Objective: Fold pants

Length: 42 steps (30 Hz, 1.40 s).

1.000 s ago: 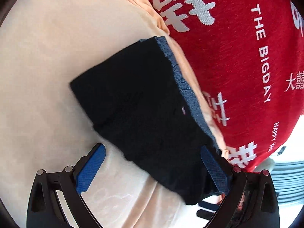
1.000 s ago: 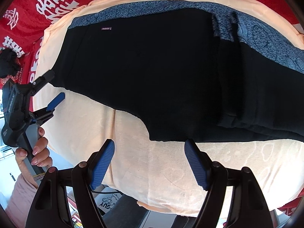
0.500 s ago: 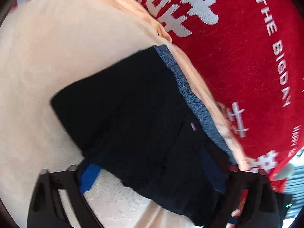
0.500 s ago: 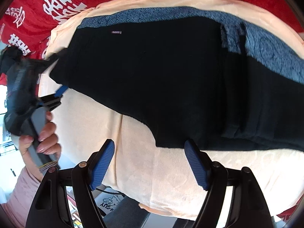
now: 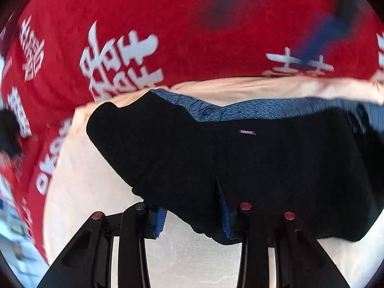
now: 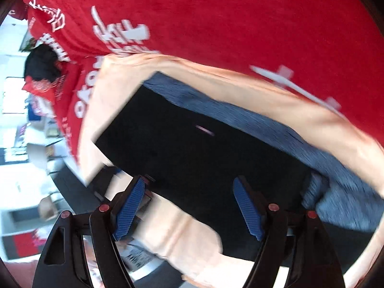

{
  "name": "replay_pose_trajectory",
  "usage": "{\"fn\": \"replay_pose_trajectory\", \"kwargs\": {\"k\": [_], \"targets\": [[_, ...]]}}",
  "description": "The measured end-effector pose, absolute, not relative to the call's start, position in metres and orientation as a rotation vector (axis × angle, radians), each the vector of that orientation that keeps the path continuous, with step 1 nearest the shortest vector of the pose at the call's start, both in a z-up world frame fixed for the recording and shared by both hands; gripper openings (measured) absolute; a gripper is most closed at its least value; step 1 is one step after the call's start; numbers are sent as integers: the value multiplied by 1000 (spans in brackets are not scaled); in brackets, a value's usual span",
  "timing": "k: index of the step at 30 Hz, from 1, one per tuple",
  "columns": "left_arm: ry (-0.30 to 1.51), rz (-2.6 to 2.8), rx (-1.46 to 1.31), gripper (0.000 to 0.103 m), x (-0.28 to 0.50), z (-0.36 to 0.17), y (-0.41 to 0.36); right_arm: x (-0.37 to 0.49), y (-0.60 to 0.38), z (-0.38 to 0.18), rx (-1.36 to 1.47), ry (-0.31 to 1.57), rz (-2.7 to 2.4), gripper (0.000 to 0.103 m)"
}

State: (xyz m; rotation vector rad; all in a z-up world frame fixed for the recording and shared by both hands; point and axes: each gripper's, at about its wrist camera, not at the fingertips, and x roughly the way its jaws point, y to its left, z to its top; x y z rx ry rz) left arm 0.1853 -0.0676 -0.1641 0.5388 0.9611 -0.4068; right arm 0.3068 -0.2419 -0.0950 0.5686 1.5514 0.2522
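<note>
Red cloth (image 5: 182, 19) w/ white lettering covers the worktop, filling the far half of both wrist views. On top of it lies a peach towel (image 5: 96, 216), and the pants (image 5: 240, 163) lie on the towel: black, partly folded, w/ a blue-grey patterned waistband (image 5: 240, 110) along the far edge & a small label (image 5: 247, 132) near the middle.

Left gripper (image 5: 192, 218): jaws have just been closing, now drawn in on the near hem of the pants; black fabric bunches between the blue pads & drapes over the right-hand one, so it is clamped on the pants.

Right gripper (image 6: 189, 208): jaws stand wide apart, low over the near edge of the pants, nothing pinched; cloth & towel show between the pads (image 6: 247, 208). Right view is motion-blurred.

Small dark bundle (image 6: 43, 64) sits on the red cloth at far left, well apart from the pants.
</note>
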Motion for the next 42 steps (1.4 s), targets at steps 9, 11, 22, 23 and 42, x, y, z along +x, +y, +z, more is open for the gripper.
{"fn": "replay_pose_trajectory", "kwargs": {"k": [9, 11, 22, 23, 42], "targets": [[920, -408, 625, 38, 182, -164, -70, 391, -129, -127, 292, 1756, 430, 81], [896, -406, 669, 38, 175, -163, -73, 400, -109, -135, 241, 1793, 450, 81], [847, -459, 669, 38, 162, -138, -89, 390, -109, -147, 119, 1830, 441, 17], [843, -464, 654, 38, 162, -132, -91, 386, -120, -142, 148, 1807, 444, 17], [742, -848, 578, 39, 54, -12, -219, 203, -354, -26, 880, 1236, 416, 17]]}}
